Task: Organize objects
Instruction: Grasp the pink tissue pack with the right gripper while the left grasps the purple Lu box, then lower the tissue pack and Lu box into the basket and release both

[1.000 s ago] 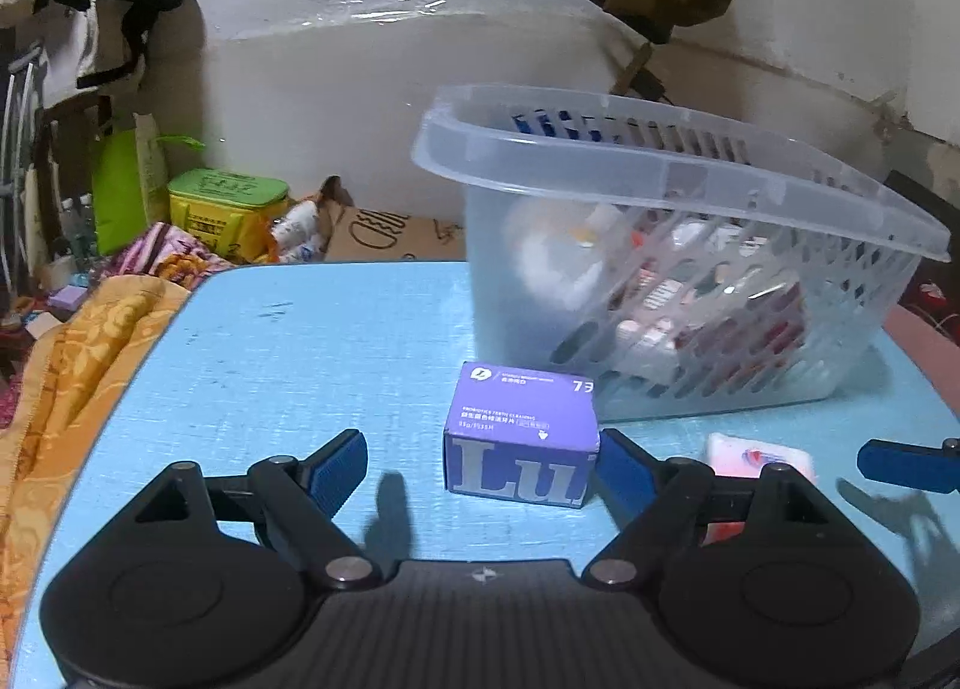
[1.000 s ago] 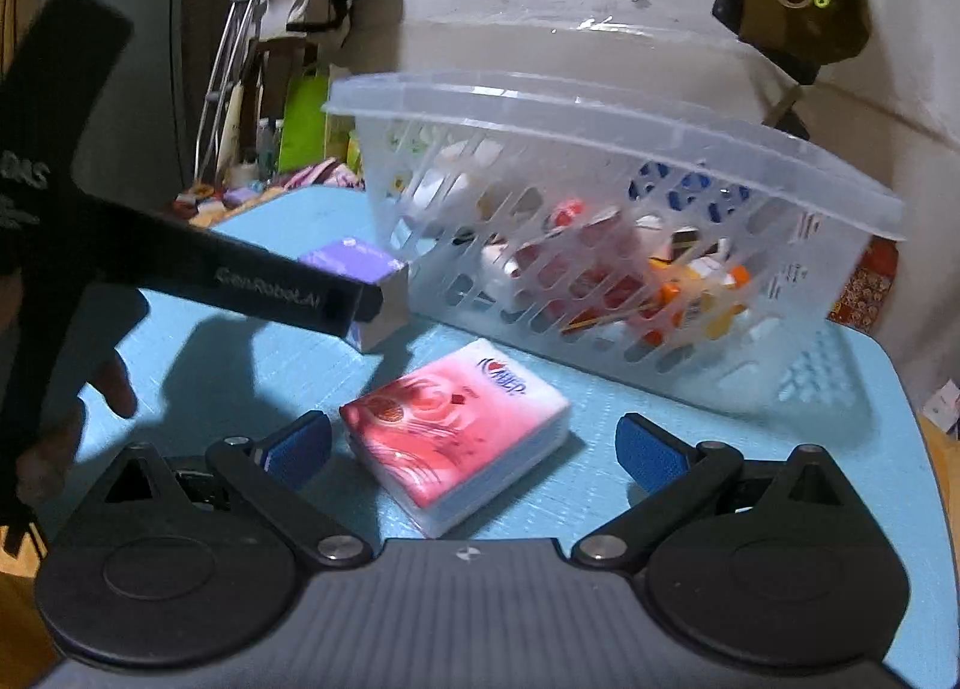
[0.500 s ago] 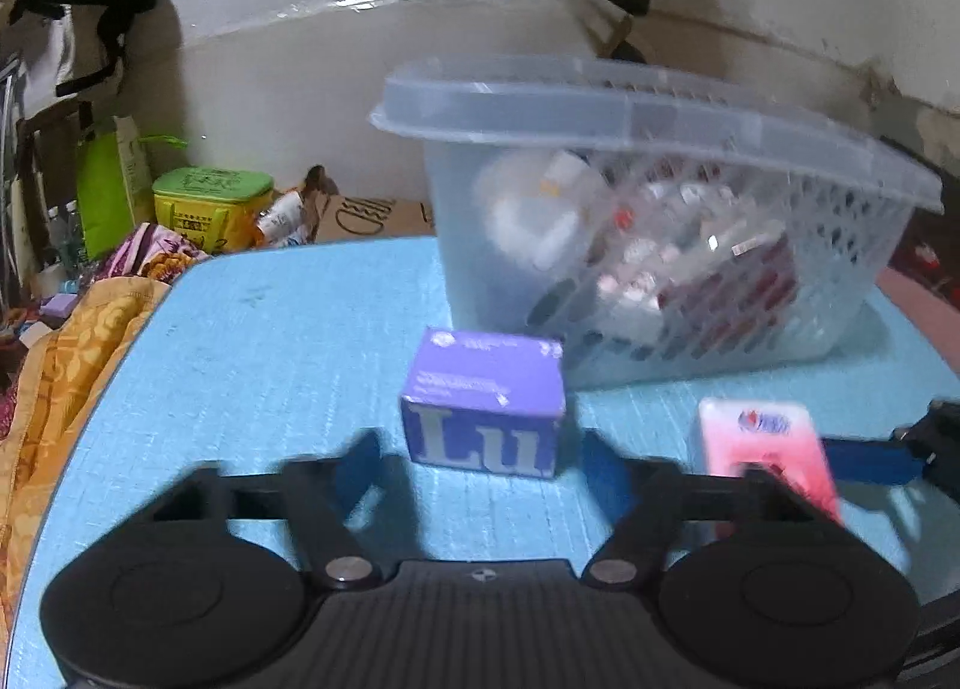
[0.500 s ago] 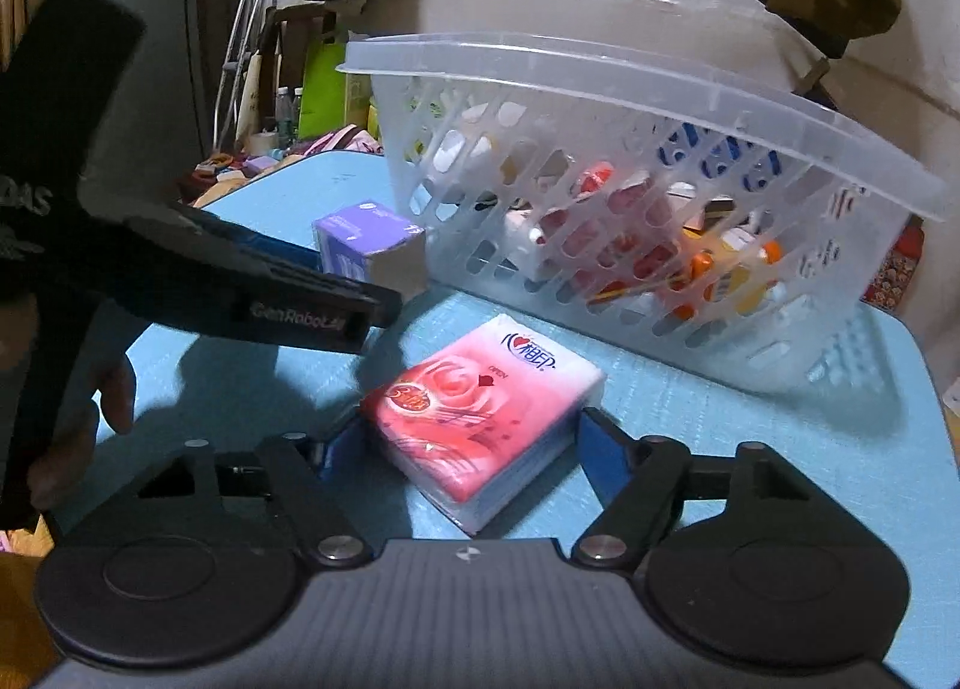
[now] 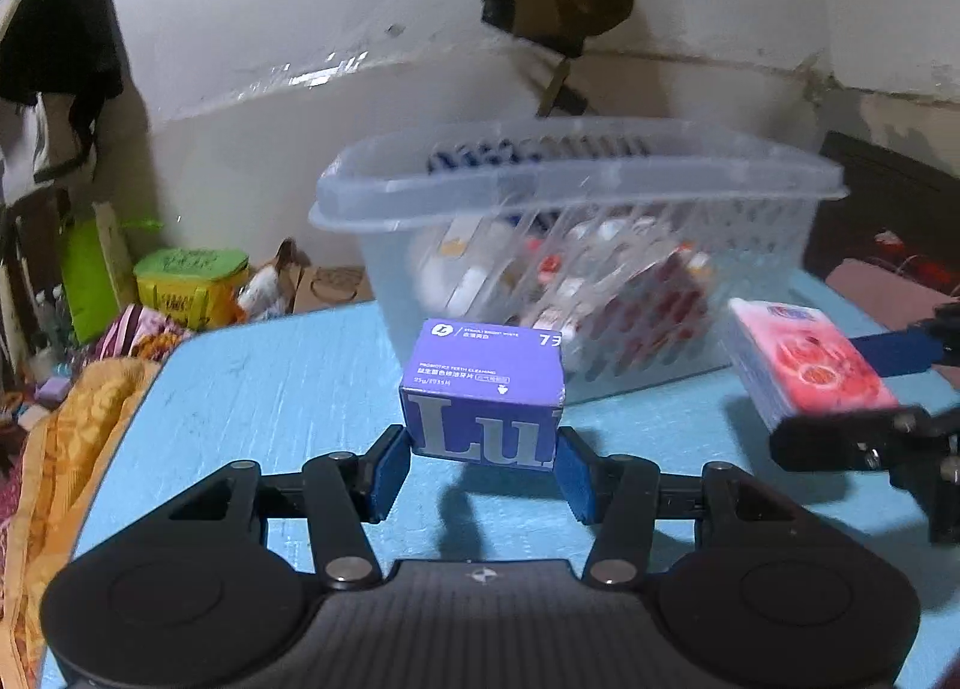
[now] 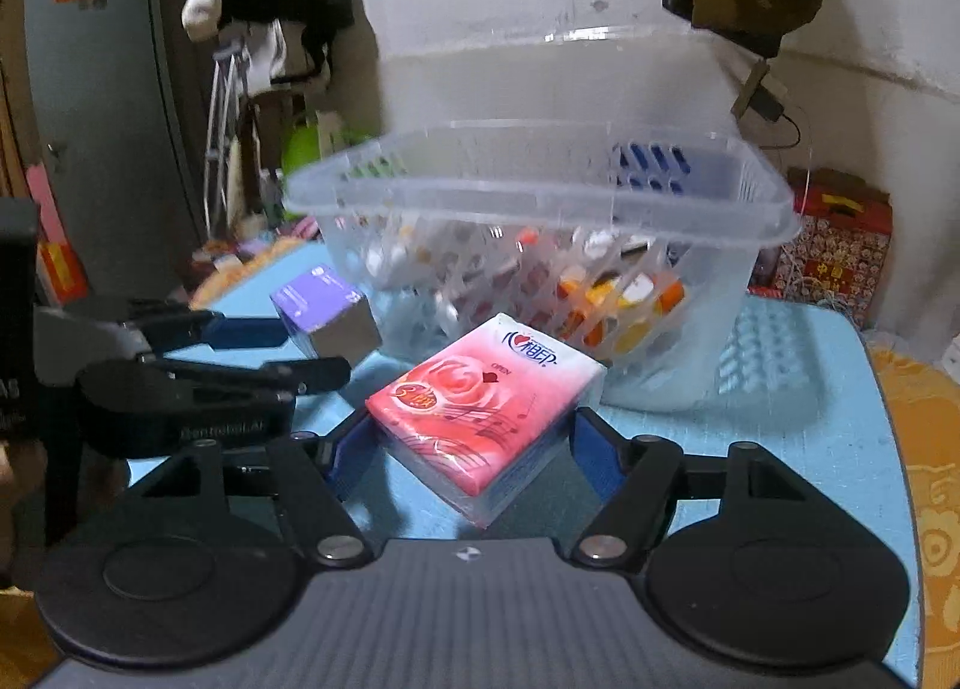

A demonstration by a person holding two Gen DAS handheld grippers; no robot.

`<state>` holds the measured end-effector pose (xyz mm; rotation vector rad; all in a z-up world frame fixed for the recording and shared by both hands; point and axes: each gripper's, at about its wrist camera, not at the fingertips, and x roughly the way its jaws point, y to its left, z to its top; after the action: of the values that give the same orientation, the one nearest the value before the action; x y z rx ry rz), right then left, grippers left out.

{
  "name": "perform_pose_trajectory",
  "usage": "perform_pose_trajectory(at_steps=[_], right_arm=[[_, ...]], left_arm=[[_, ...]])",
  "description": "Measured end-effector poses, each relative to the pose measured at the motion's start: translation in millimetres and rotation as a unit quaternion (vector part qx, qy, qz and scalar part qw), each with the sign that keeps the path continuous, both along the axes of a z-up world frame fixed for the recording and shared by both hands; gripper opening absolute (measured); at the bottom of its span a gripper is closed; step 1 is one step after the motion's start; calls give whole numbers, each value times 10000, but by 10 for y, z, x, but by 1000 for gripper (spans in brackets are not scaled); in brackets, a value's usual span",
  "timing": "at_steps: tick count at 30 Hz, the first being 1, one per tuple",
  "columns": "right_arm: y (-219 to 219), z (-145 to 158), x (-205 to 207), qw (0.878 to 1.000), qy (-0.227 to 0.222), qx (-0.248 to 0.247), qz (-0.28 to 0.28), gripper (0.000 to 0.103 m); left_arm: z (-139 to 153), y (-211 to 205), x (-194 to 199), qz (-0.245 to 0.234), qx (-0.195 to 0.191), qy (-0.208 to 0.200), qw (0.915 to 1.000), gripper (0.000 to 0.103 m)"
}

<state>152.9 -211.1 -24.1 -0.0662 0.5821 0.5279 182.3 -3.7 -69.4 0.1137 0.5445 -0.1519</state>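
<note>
Purple box (image 5: 486, 389) sits pinched in your left gripper (image 5: 483, 470). Your right gripper (image 6: 471, 458) clamps the pink tissue pack (image 6: 480, 404) near the basket (image 6: 540, 197).

My worktop (image 5: 252, 389) is showing as a light blue surface with a faintly streaked, textured finish. The clear slotted basket (image 5: 576, 191) is sitting directly on it toward the far edge, packed with small bottles and packets I cannot tell apart through the blurred walls. In front of the basket the blue surface is lying bare, with dark shadows falling across it. An orange patterned cloth (image 5: 54, 449) is draping along the worktop's edge to the left of the basket, and in the right wrist view more orange patterned fabric (image 6: 927, 479) is lying along the edge to the right of the basket (image 6: 540, 197).
</note>
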Motion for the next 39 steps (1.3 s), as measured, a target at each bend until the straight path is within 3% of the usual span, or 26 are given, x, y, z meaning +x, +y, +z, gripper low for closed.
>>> perform_pose_trajectory(at_steps=[9, 15, 29, 35, 39], right_arm=[[-86, 239, -102, 9988, -402, 276, 35, 72], [-155, 369, -210, 9966, -739, 360, 30, 72], [-387, 578, -360, 9901, -1233, 635, -232, 72], [-410, 631, -312, 9882, -1331, 704, -298, 71], [-318, 892, -85, 9839, -1632, 643, -334, 71]], left_arm=[[292, 9, -272, -97, -194, -632, 9978, 56], [428, 59, -348, -64, -324, -813, 9961, 56], [630, -28, -566, -171, -216, -1331, 9907, 56], [743, 5, -537, -146, -404, -1391, 9893, 56], [1005, -25, -332, -346, -760, -1465, 9857, 56]])
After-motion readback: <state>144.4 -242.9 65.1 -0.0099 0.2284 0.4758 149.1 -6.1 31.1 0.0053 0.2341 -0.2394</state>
